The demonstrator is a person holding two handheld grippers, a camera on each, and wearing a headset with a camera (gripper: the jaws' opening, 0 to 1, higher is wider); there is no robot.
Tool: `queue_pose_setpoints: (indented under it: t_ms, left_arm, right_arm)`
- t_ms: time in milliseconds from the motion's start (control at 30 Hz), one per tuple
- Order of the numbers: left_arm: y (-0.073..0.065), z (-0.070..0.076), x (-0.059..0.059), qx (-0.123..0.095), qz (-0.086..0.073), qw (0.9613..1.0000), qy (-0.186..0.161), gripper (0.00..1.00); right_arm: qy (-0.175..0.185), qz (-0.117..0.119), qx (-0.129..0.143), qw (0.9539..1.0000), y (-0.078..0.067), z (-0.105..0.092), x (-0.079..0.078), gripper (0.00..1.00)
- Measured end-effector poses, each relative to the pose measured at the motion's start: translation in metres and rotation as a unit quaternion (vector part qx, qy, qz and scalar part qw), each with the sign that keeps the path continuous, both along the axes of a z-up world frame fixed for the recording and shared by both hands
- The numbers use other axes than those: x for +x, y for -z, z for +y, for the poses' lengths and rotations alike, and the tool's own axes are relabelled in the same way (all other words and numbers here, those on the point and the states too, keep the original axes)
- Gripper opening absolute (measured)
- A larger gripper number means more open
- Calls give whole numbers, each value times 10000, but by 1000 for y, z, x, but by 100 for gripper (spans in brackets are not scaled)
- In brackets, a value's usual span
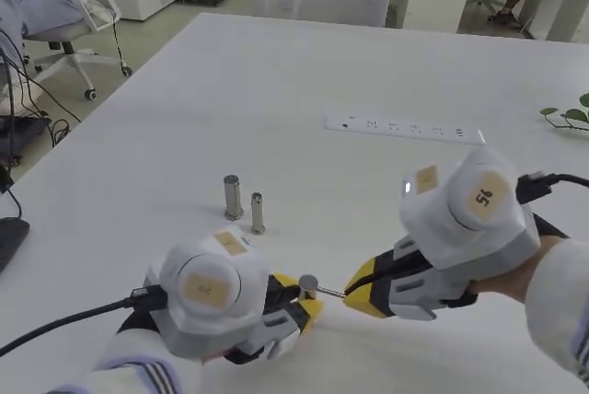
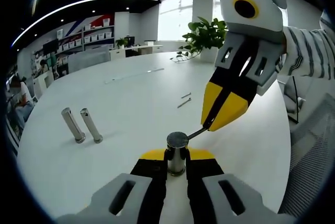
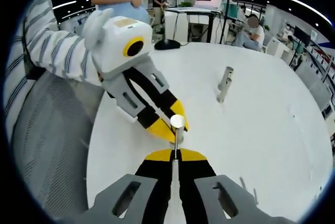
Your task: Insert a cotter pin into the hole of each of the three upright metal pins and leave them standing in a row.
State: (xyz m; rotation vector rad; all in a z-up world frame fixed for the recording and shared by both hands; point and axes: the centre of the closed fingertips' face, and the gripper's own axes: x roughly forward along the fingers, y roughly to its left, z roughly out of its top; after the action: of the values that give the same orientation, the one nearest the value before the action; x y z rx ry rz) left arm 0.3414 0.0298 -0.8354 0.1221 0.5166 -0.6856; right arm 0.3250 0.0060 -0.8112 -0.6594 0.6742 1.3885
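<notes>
Left tool (image 2: 176,157) clamps a smooth cylindrical metal pin (image 2: 177,143); right tool (image 3: 176,157) pinches a thin cotter pin (image 2: 194,133).

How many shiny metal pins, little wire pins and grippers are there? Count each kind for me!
Silver cylindrical metal pins: 3 (two standing, one in the left gripper)
Thin wire cotter pins: 3 (two lying loose, one in the right gripper)
Grippers: 2
Total: 8

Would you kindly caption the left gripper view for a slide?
Left gripper clamps an upright metal pin; right gripper holds a cotter pin at its head.
</notes>
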Motion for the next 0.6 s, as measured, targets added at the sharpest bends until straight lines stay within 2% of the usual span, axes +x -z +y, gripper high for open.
queue_pose_setpoints:
  t_ms: [600]
  left_arm:
    - [0,0,1,-164,39,9998,-133,12]
  right_arm:
    - [16,-2,48,10000,0,8,2,3]
